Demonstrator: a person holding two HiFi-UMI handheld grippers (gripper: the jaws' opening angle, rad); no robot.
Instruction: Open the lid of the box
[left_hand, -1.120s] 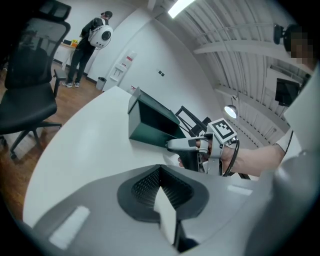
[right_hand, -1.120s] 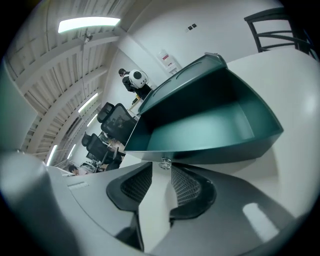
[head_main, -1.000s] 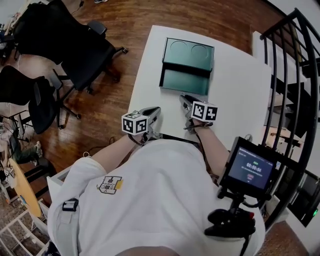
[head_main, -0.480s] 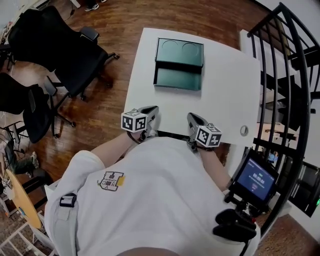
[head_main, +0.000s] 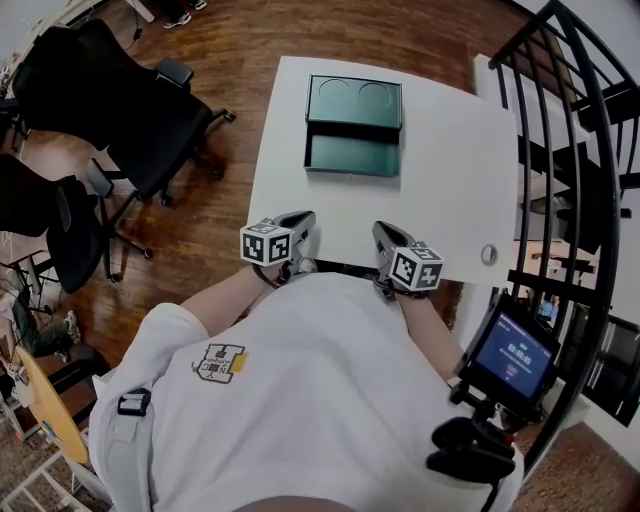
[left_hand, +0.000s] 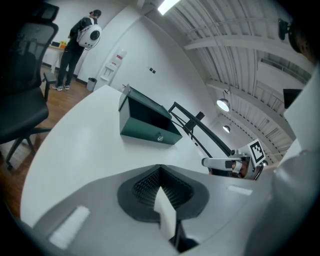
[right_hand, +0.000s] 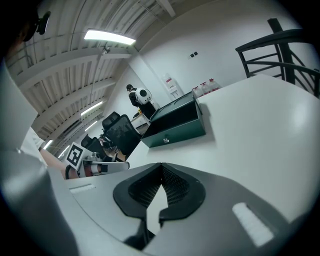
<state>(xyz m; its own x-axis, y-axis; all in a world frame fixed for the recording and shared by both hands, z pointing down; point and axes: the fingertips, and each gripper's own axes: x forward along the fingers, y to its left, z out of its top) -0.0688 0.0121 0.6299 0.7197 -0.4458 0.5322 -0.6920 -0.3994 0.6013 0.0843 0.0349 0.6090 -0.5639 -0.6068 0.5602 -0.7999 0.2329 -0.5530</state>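
Note:
The dark green box (head_main: 352, 155) stands at the far side of the white table (head_main: 450, 180), its lid (head_main: 355, 100) swung back and showing two round recesses. The left gripper view shows the box (left_hand: 150, 125) ahead with its interior exposed, and so does the right gripper view, where the box (right_hand: 175, 125) has a small knob on its front. My left gripper (head_main: 303, 222) and right gripper (head_main: 382, 232) rest at the table's near edge, well short of the box. Both are shut with nothing between the jaws, as seen close up for the left gripper (left_hand: 160, 167) and the right gripper (right_hand: 161, 166).
Black office chairs (head_main: 110, 90) stand on the wooden floor to the left. A black stair railing (head_main: 580, 150) runs along the right side. A round grommet (head_main: 487, 255) sits in the table near its right front corner. A screen device (head_main: 510, 350) hangs at my right.
My right gripper has drawn back from just in front of the box to the table's near edge. The left gripper has barely moved.

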